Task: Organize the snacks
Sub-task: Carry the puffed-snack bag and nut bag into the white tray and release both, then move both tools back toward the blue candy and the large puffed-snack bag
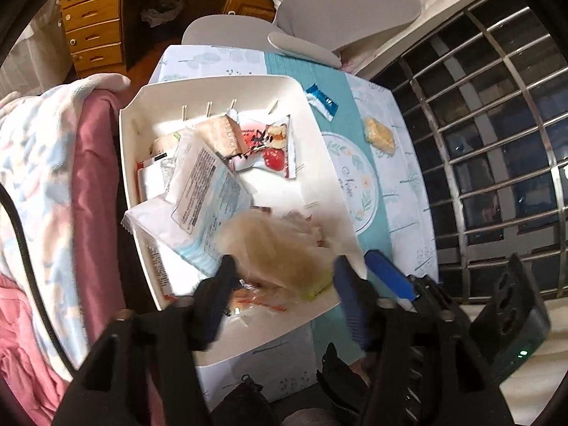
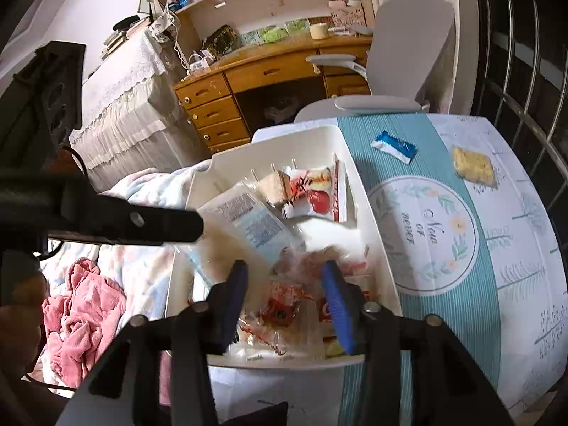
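Observation:
A white bin (image 1: 319, 142) (image 2: 372, 213) on the table holds several snack packets, among them a red and white one (image 1: 269, 149) (image 2: 312, 191) and a white and light blue one (image 1: 209, 188) (image 2: 255, 220). My left gripper (image 1: 280, 277) is open over the bin's near end, and a blurred pale yellow snack (image 1: 277, 248) lies between and just beyond its fingers. My right gripper (image 2: 284, 284) is open over the bin's near end, above clear-wrapped red snacks (image 2: 284, 305). A blue and white packet (image 1: 321, 101) (image 2: 394, 147) and a yellow snack (image 1: 380, 135) (image 2: 474, 163) lie on the tablecloth (image 2: 461, 248).
A grey chair (image 1: 340, 10) (image 2: 408, 53) stands at the table's far end, before a wooden desk (image 2: 266, 71). A bed with a blanket (image 1: 53, 177) and pink cloth (image 2: 81, 305) is on the left. Window bars (image 1: 497, 142) are on the right.

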Motion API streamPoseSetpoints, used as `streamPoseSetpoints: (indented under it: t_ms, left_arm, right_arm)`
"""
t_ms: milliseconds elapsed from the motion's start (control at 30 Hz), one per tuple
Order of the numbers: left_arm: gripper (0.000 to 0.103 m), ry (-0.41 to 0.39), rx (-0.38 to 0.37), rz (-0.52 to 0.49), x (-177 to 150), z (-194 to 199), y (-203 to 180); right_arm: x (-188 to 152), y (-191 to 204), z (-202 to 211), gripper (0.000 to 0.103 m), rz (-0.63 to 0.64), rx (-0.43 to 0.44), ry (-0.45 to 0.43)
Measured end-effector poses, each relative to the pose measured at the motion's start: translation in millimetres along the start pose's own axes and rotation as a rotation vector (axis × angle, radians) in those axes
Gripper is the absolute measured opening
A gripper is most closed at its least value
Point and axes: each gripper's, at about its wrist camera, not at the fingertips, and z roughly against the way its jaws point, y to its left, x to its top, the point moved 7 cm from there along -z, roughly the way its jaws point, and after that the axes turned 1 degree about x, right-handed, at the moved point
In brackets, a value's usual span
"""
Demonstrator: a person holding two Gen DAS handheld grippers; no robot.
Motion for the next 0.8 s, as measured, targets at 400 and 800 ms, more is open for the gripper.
streamPoseSetpoints:
  t_ms: [400,800]
  left_arm:
    - [0.079,-0.001,0.051,-0.014,-0.1,-12.3,-31.0]
    - [0.080,-0.069,0.039,0.004,30.7,-25.5,-99.0]
  right_arm:
    - [-1.8,-34.7,20.7,0.056,0.018,-0.049,-0.012]
    - [41.4,-107.1,46.2,0.068,0.152,-0.092,-0.058]
